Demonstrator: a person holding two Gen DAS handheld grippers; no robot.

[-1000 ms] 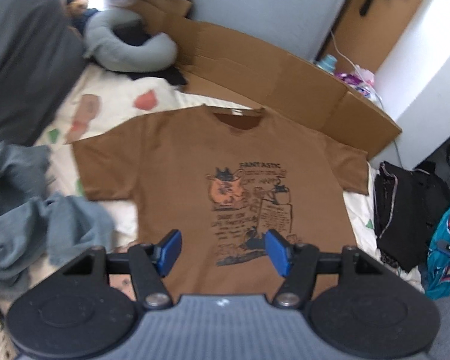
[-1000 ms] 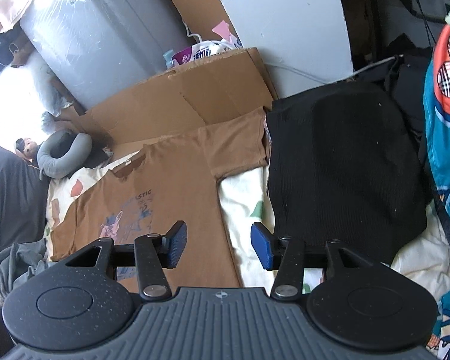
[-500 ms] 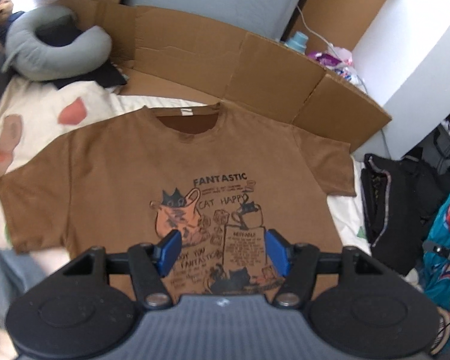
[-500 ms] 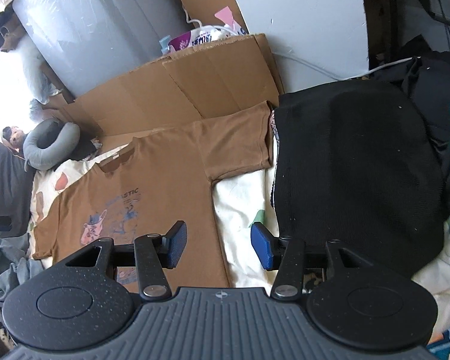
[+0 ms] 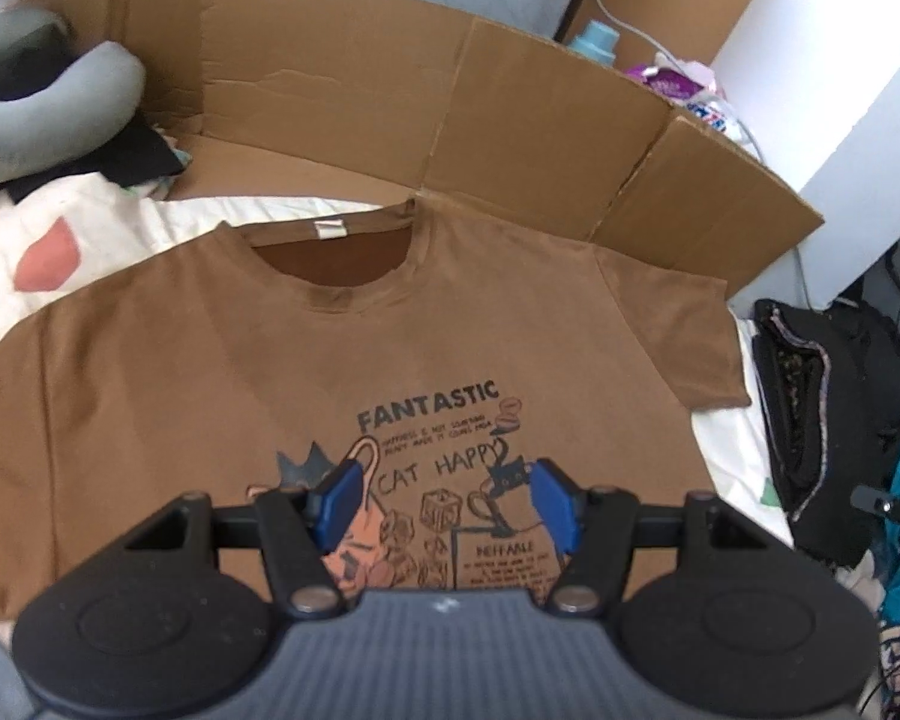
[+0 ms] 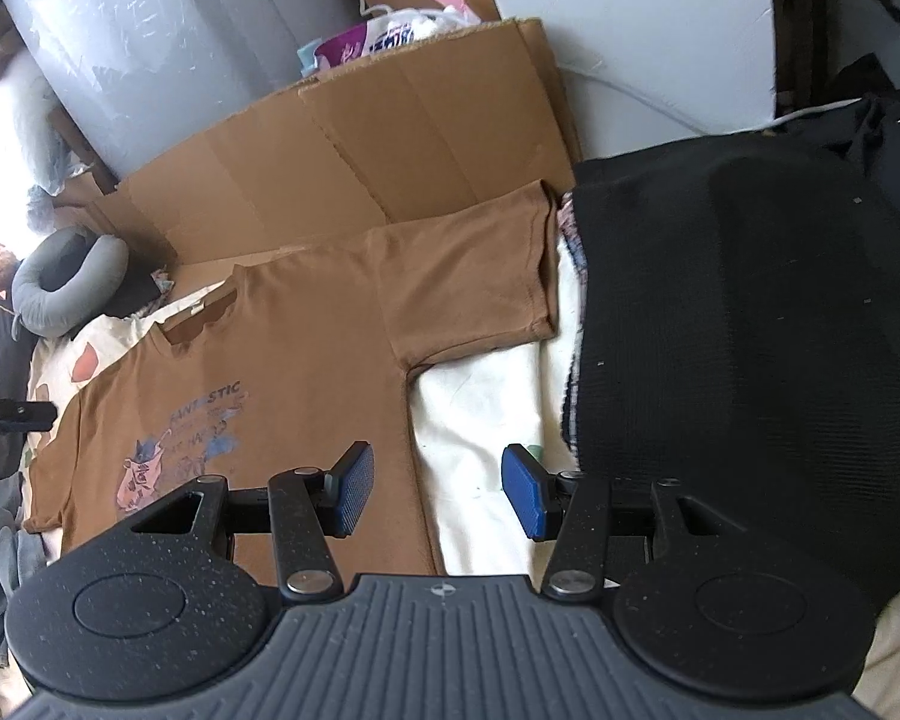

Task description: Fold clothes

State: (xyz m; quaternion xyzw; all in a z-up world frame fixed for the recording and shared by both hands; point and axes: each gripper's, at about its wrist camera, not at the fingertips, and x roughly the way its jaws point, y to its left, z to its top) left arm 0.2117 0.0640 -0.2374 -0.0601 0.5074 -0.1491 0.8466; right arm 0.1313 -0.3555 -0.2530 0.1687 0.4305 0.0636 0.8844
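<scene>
1. At 9 o'clock in the left wrist view, the left sleeve [image 5: 12, 420] of the brown T-shirt [image 5: 222, 396] is seen lying flat on the bed sheet [image 5: 90, 222]. A grey neck pillow [image 5: 60, 114] is seen at 10 o'clock, well away from the shirt.

2. The shirt is spread out flat on the bed, print side up, with the collar [image 5: 330, 252] at 12 o'clock, near the cardboard [image 5: 450, 120]. No fold is seen in it.

3. The left gripper [image 5: 444, 501] is held over the print [image 5: 432, 480]. Its fingers [image 5: 336, 498] are spread wide, and nothing is held between them.

4. The right sleeve [image 6: 480, 276] is seen at 12 o'clock in the right wrist view. Its end lies just beside a black cloth [image 6: 750, 330].

5. The right gripper [image 6: 432, 489] is held over the side edge of the shirt, where brown cloth meets white sheet. Its fingers [image 6: 525, 492] are spread too, and nothing is pinched.

6. The shirt is judged to be light, soft and floppy. It will likely sag and wrinkle when lifted, and it cannot be broken.

7. Only thin cloth is there to be pinched, so an edge is the best place. A sleeve end, a shoulder or the bottom hem could be taken. Both layers should be caught together, but not the sheet under them.
</scene>
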